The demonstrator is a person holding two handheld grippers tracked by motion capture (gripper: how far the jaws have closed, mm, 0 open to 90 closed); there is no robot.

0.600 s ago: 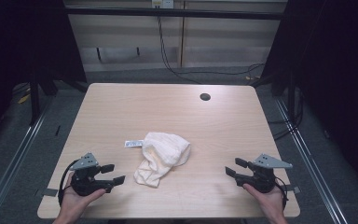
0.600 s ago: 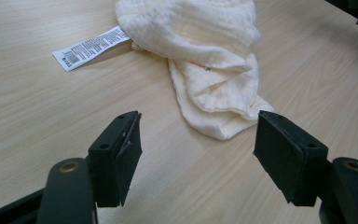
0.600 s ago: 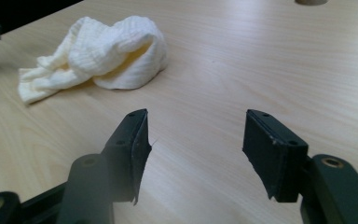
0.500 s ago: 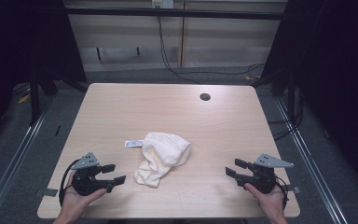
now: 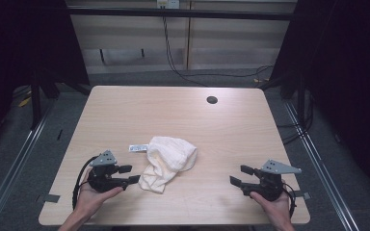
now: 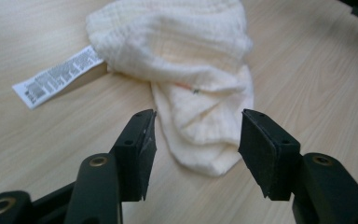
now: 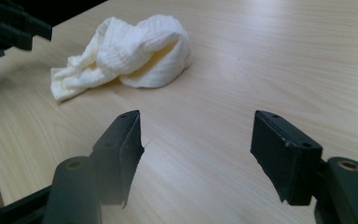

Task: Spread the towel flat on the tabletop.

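Note:
A crumpled cream cloth (image 5: 168, 161) lies on the wooden table (image 5: 173, 115), with a white printed label (image 5: 138, 147) sticking out at its left. My left gripper (image 5: 130, 174) rests near the front left, open, its fingers pointing at the cloth's lower end just short of it. In the left gripper view the cloth (image 6: 191, 70) and label (image 6: 58, 74) lie just beyond the open jaws of the gripper (image 6: 196, 154). My right gripper (image 5: 237, 174) sits at the front right, open and holding nothing, well away from the cloth (image 7: 135, 51). Bare tabletop lies in the gap of the right gripper (image 7: 196, 149).
A dark round hole (image 5: 212, 100) sits near the table's far edge. Metal floor rails (image 5: 19, 159) run along both sides of the table, and cables (image 5: 192, 72) lie on the floor behind it. The left gripper (image 7: 14, 28) appears at the right gripper view's top left.

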